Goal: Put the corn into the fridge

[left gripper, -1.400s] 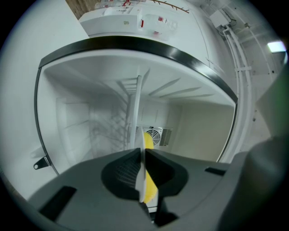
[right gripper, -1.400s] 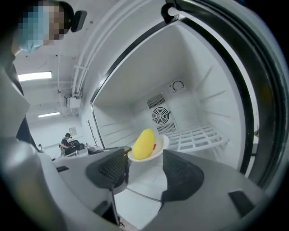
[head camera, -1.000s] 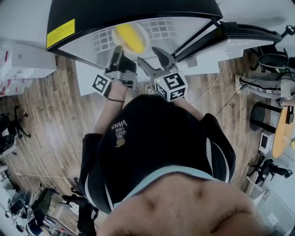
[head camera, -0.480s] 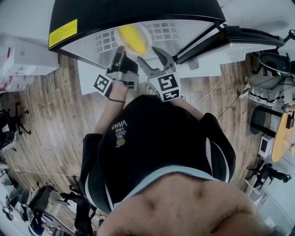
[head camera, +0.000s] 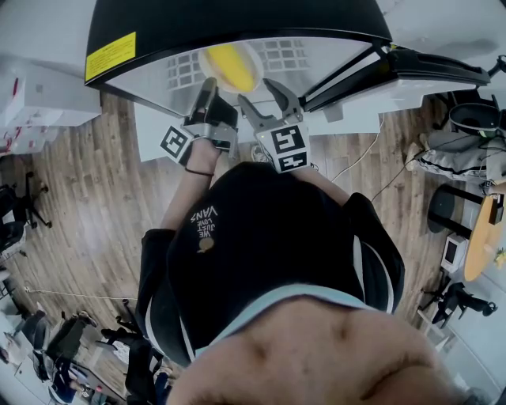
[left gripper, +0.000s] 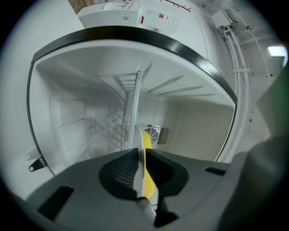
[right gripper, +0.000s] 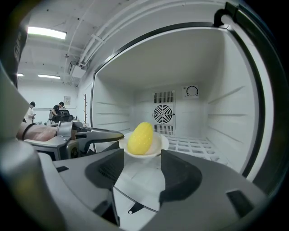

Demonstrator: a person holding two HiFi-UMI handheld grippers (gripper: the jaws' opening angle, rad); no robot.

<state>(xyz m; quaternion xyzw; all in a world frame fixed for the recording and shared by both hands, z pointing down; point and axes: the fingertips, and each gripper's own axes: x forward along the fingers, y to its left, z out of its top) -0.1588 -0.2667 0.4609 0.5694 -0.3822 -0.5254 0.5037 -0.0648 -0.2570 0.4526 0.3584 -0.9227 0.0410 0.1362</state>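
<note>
The yellow corn lies on a small white plate held inside the open fridge, above its wire shelf. My left gripper is shut on the plate's rim. In the left gripper view the plate stands edge-on between the jaws, with the corn behind it. The right gripper view has the corn and the plate straight ahead, and the left gripper comes in from the left. My right gripper hangs open beside the plate, holding nothing.
The fridge door stands open to the right. A round fan grille sits in the fridge's back wall. White boxes lie on the wooden floor at left. Office chairs and a cable are at right. Two people stand far off.
The left gripper and the plate with the corn have edged slightly farther into the fridge. The right gripper has crept forward with them, still open.
</note>
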